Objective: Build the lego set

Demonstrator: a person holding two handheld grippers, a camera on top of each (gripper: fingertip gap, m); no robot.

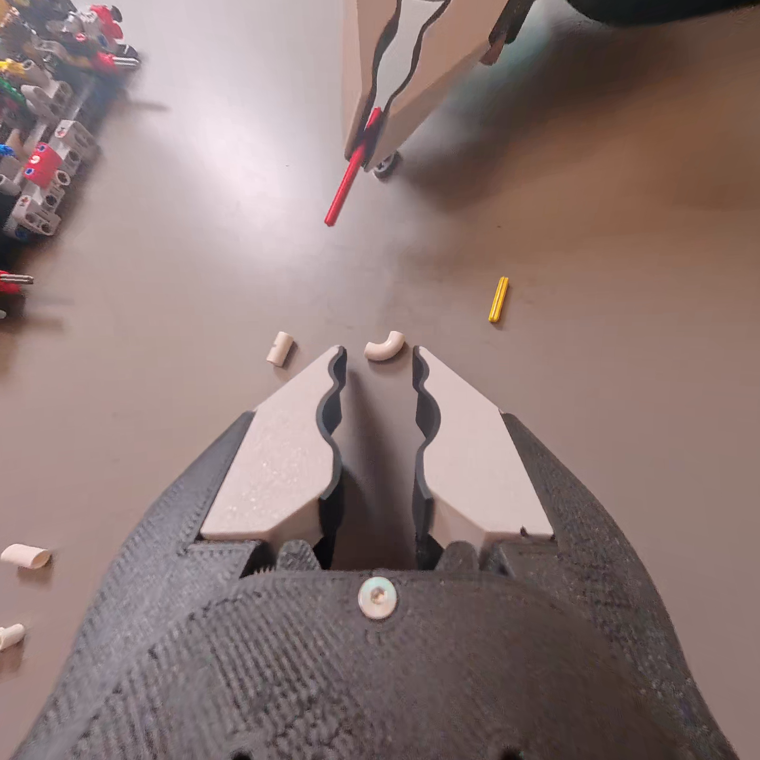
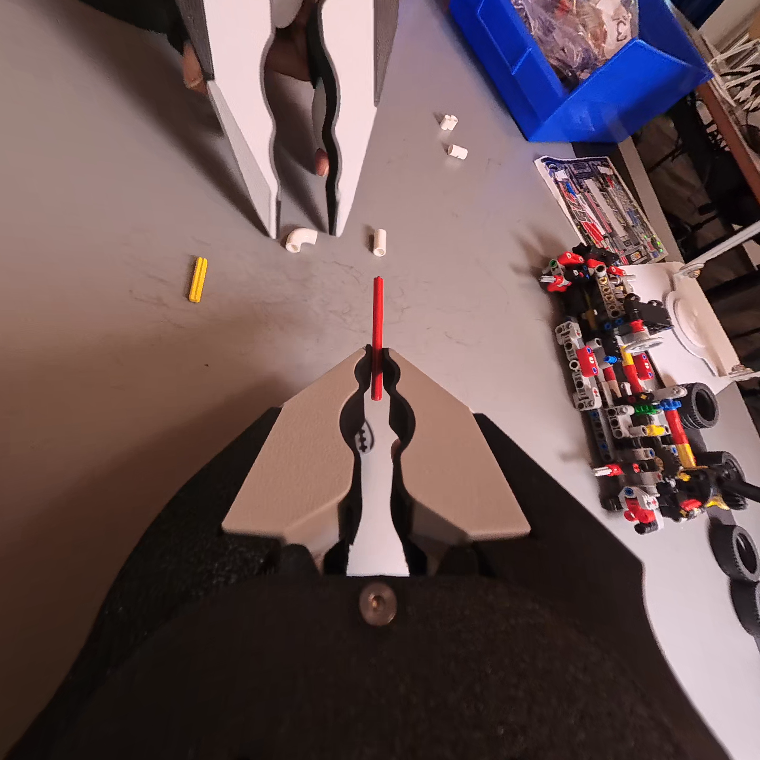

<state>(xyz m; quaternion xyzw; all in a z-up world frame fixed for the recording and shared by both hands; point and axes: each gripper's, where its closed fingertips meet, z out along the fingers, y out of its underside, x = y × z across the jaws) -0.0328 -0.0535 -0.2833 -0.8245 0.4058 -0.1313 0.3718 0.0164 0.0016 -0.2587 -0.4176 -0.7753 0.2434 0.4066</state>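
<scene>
Grey and smooth, the table (image 2: 123, 370) has small toy building parts spread over it. At one side sits a long toy car frame (image 2: 641, 395) made of many coloured bricks, with loose black tyres (image 2: 740, 551) close by, a printed sheet (image 2: 596, 205) and a blue bin (image 2: 575, 70) farther back.

The right gripper (image 2: 376, 349) is pinching a thin red rod (image 2: 377, 312). Both dark pads press on the rod near its back end, so most of it sticks out in front, free and straight, above the table.

The left gripper (image 1: 380, 349) is spread apart and holds nothing. Its tips sit low by the table, one on each side of a small white bent tube (image 1: 384, 346). The tube lies just at the tips, and I see a gap between it and each pad, so it is not gripped.

A short white tube (image 1: 279, 348) lies just beside the left tip. A little yellow stick (image 1: 498, 299) lies flat on the other side, well apart from both grippers. Two more white tubes (image 2: 452, 135) rest near the bin.
</scene>
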